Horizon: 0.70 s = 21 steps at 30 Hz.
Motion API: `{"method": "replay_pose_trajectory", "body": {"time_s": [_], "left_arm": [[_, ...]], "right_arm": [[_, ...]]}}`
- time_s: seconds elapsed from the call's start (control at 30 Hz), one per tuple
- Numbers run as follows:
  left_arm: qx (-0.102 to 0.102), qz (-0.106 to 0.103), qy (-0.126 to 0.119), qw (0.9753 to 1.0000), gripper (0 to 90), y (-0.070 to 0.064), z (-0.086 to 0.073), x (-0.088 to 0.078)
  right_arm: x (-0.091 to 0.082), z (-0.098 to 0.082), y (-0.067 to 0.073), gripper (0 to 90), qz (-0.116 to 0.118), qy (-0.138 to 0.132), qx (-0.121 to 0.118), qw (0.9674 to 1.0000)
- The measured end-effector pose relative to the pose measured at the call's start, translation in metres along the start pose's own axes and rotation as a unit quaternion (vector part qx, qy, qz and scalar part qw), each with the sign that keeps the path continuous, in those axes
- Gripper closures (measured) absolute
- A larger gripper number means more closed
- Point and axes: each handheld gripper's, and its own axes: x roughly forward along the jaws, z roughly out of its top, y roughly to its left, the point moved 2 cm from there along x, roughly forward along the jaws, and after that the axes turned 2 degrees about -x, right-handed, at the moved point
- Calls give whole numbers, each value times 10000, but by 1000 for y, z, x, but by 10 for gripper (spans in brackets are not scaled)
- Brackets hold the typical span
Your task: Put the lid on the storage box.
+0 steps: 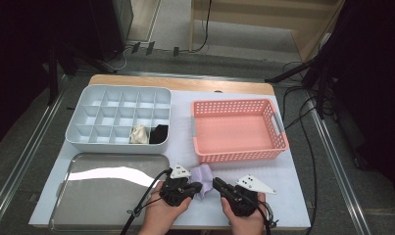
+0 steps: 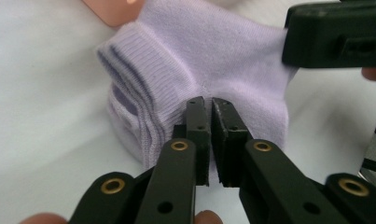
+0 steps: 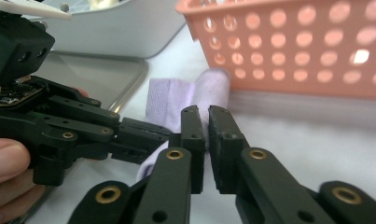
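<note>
A small lilac sock lies crumpled on the white table top, just in front of the pink basket. My left gripper comes at it from the left. In the left gripper view its jaws stand almost together, pinching the sock near the ribbed cuff. My right gripper meets the sock from the right. Its pads stand close together with lilac fabric at their tips. The two grippers nearly touch: the left one shows beside the right jaws, the right one above the sock.
A white compartment organiser stands at the back left, with a cream sock and a black sock in its front row. The pink basket is at the back right. A metal tray lies front left.
</note>
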Motion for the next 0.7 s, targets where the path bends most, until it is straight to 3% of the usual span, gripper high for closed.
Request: {"method": "replay_pose_trajectory", "body": {"time_s": [0.03,0.1,0.17,0.23,0.3,0.4,0.47,0.57,0.7], "left_arm": [[-16,3,3,10000,886,0,0,0],[16,54,-4,10000,890,-1,0,0],[71,90,0,9999,893,-2,-1,0],[146,134,-14,9998,896,-2,-1,1],[152,143,-7,9998,900,-3,-1,1],[137,138,-4,9998,900,-3,-1,1],[92,149,2,9998,900,-3,-1,1],[6,152,-4,9999,900,-3,0,2],[-34,128,-5,9999,900,-2,0,2]], "right_arm": [[2,-1,-2,736,3,76,77,9999],[3,-4,-6,631,-212,38,196,9996],[4,-5,-10,580,-292,-32,391,9988],[8,-7,-13,528,-272,74,595,9978],[13,-9,-13,541,-246,235,751,9966],[17,-13,-13,741,-25,344,941,9950],[15,-13,-11,832,-78,238,826,9963],[9,-8,-3,845,50,7,615,9981],[9,-6,19,847,194,-46,19,9998]]}}
